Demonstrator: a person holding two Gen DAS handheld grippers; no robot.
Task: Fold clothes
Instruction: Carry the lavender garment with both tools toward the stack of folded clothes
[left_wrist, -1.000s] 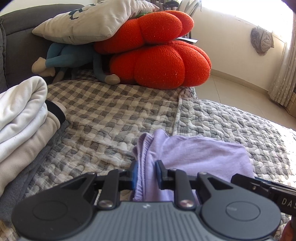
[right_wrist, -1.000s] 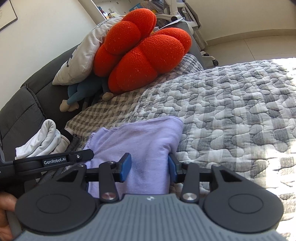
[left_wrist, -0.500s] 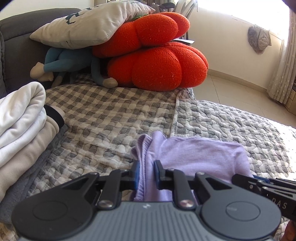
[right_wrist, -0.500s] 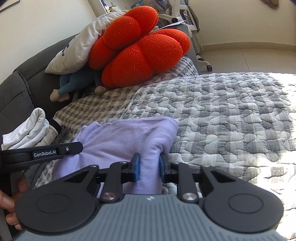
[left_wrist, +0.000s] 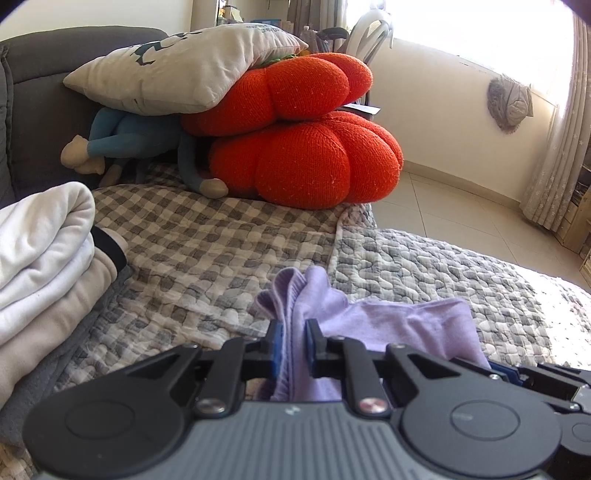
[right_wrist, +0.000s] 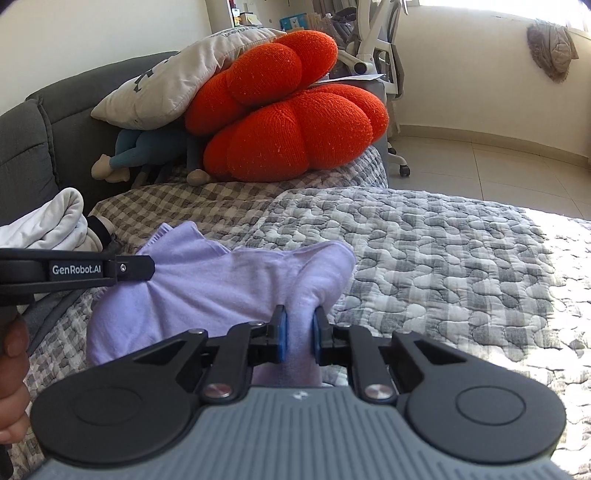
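Lilac garment (right_wrist: 207, 288) edges pinched; bare quilt (right_wrist: 461, 258) rightward.

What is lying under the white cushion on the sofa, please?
Under the white cushion lie the upper orange pumpkin pillow and a blue plush toy. Only the toy's limbs show; its head and body are covered.

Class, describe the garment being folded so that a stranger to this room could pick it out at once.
Start at the grey checked quilt over the sofa. Below the orange pumpkin cushions lies the lilac garment. Unlike the white and beige folded pile beside it, it is pale purple and pinched at two near corners.
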